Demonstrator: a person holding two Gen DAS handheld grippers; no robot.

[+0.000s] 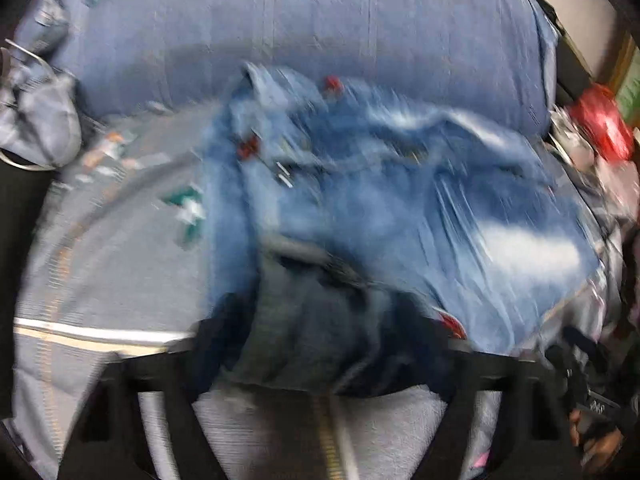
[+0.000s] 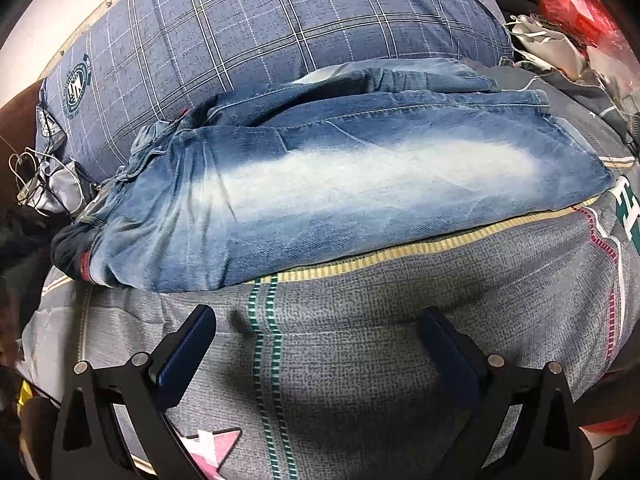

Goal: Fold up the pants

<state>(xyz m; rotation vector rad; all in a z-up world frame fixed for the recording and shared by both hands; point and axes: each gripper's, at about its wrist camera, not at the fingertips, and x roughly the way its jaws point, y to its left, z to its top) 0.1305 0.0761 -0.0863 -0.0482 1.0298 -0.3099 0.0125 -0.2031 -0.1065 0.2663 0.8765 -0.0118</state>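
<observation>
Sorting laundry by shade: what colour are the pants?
Blue denim pants with a faded whitish streak down the leg, clearest in the right wrist view.

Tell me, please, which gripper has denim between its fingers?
The left gripper: dark jeans fabric bunches between its fingers, while the right gripper hangs open over the bedspread.

I count one pair of jeans [image 2: 320,196] beside one checked pillow [image 2: 280,28], and two grippers: left [image 1: 320,356], right [image 2: 316,344].
</observation>
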